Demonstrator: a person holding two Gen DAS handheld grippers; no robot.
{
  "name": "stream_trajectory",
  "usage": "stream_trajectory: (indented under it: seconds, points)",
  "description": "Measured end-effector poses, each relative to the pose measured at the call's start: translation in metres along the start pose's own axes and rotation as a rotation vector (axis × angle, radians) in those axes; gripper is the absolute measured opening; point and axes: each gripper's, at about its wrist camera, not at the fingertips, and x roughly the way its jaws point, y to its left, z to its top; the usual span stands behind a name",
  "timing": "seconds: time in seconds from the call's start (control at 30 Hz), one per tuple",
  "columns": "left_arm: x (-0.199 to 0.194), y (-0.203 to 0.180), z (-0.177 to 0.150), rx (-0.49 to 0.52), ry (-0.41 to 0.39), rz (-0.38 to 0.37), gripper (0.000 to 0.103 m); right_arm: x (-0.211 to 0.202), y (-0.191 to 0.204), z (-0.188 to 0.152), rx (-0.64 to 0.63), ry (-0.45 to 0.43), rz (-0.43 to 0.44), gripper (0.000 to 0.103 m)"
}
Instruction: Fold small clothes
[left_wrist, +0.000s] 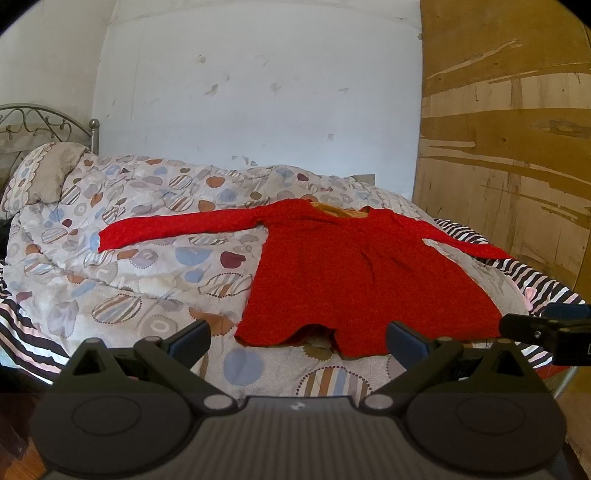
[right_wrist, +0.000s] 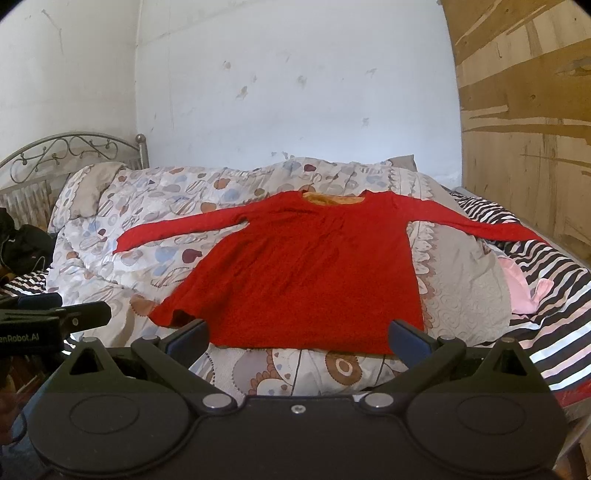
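I see the bed (right_wrist: 546, 295) under a soft quilt (right_wrist: 155, 206) patterned with circles. The red long-sleeved dress (right_wrist: 306, 269) lies flat on it — neck toward the wall, sleeves spread sideways. Left gripper (left_wrist: 298, 338) and right gripper (right_wrist: 298, 336) — both released, empty.

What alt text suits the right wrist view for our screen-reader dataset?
A red top lies flat, sleeves spread, on a patterned quilt. The open right claw hovers at its hem, touching nothing.
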Motion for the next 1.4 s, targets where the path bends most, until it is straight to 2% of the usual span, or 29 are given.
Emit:
stream_trajectory:
  seconds: [1.4]
  points:
    - [-0.0021, 0.0015, -0.0019, -0.004, 0.002, -0.002, 0.103, 0.0007, -0.0001, 0.0011, -0.001, 0.007, -0.002, 0.103]
